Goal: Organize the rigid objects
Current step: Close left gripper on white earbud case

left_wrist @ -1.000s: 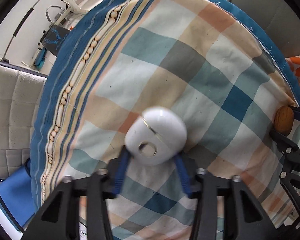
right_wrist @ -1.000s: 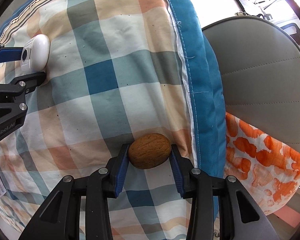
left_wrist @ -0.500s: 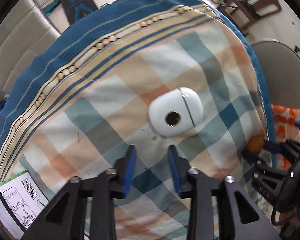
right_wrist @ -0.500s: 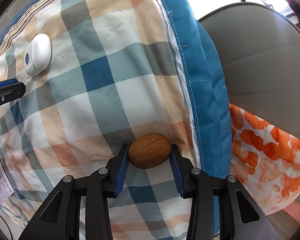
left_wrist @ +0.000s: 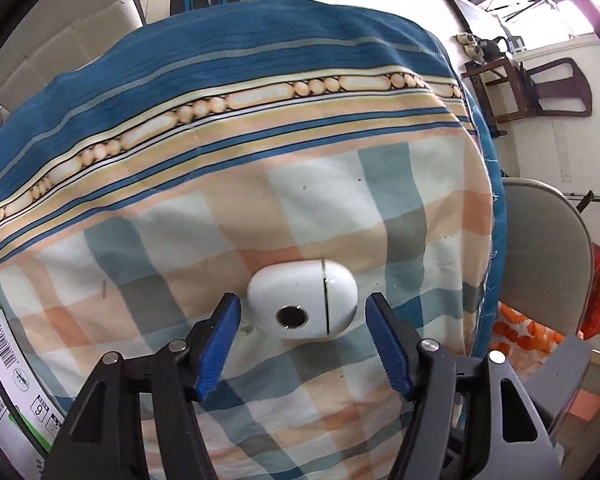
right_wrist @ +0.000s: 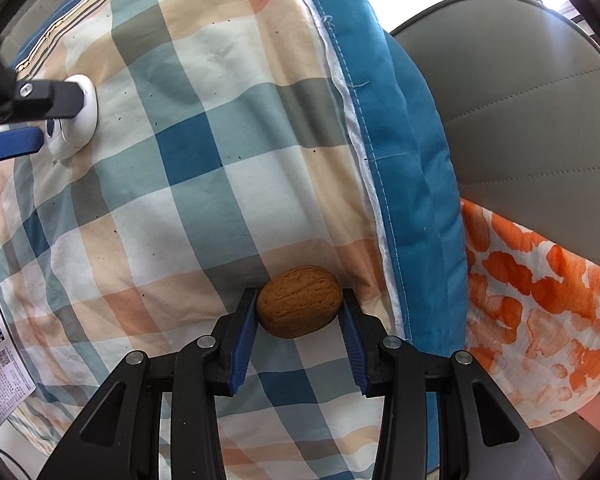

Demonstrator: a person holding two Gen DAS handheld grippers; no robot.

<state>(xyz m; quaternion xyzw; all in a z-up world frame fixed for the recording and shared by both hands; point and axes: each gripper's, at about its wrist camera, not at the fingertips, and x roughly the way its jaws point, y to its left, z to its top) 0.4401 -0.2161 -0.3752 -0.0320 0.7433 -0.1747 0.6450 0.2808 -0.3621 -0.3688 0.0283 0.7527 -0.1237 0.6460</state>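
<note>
Pinching a walnut [right_wrist: 299, 301], the right hand-held gripper [right_wrist: 299, 312]; the left hand-held gripper [left_wrist: 302, 320] spread around a white case [left_wrist: 302, 305]; paper [left_wrist: 16, 376] print illegible.

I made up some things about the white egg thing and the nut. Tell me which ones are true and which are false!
1. The left gripper is squeezing the white case. False: its fingers stand open on either side, with gaps to the case.
2. The right gripper has its fingers against a brown walnut. True.
3. The walnut is close to the blue edge of the checked cloth. True.
4. The white case is lying on a bare wooden table. False: it lies on the checked cloth.
5. The white case has a dark round hole facing the left camera. True.
6. The walnut is cracked open in two halves. False: it looks whole.
</note>
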